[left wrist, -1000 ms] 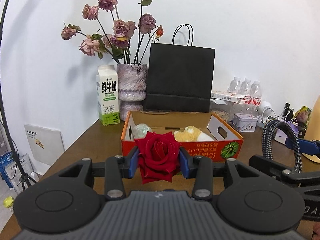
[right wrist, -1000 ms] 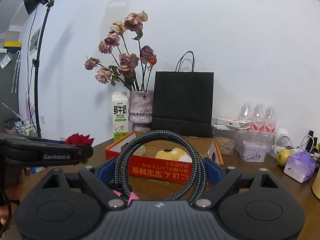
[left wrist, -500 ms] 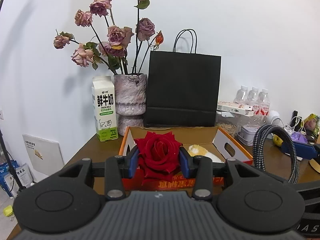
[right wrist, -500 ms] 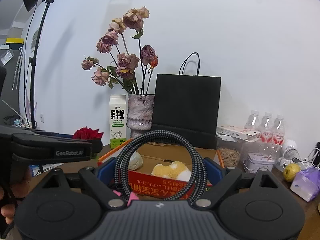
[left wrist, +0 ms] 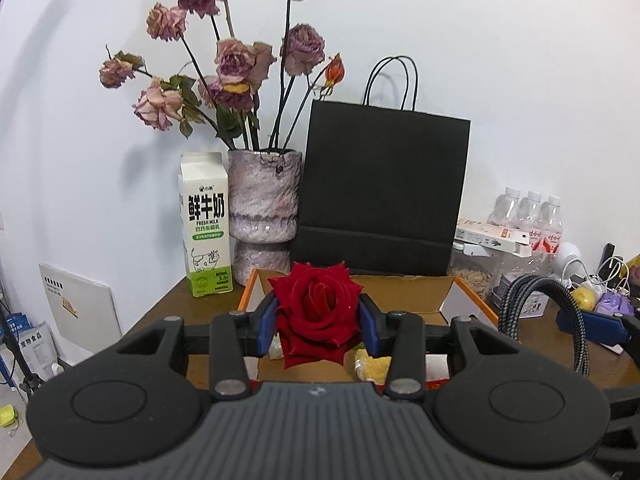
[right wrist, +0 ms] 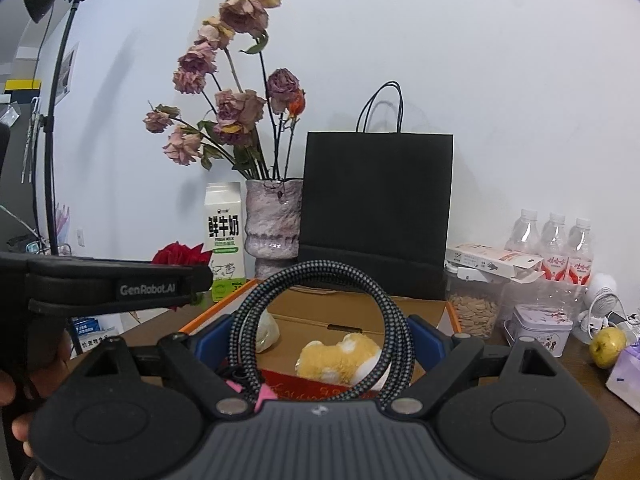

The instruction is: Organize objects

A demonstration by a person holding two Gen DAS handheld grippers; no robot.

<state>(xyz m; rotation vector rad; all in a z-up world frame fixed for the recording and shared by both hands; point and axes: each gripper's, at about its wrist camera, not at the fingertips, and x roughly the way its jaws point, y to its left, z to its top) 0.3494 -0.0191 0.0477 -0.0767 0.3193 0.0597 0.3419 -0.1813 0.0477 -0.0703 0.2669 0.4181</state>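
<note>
I carry both things over the cardboard box (right wrist: 360,308): my left gripper (left wrist: 318,322) clenches the red rose (left wrist: 316,312), my right gripper (right wrist: 320,344) grasps the coiled cable (right wrist: 320,280). Next I should lower and release inside, near the plush toy (right wrist: 340,360).

In front of me an open cardboard box (right wrist: 360,308) sits on the table (left wrist: 168,312), with a plush toy (right wrist: 340,358) inside it. My left gripper (left wrist: 318,322) grips a rose (left wrist: 316,312) over the box's near edge; my right gripper (right wrist: 320,344), to its right, carries a coiled cable (right wrist: 320,280). Behind the box stand a milk carton (left wrist: 206,224), a vase (left wrist: 264,208) and a paper bag (left wrist: 384,188), left to right. Bottles (right wrist: 554,240) and a tin (right wrist: 538,330) stand further right.
</note>
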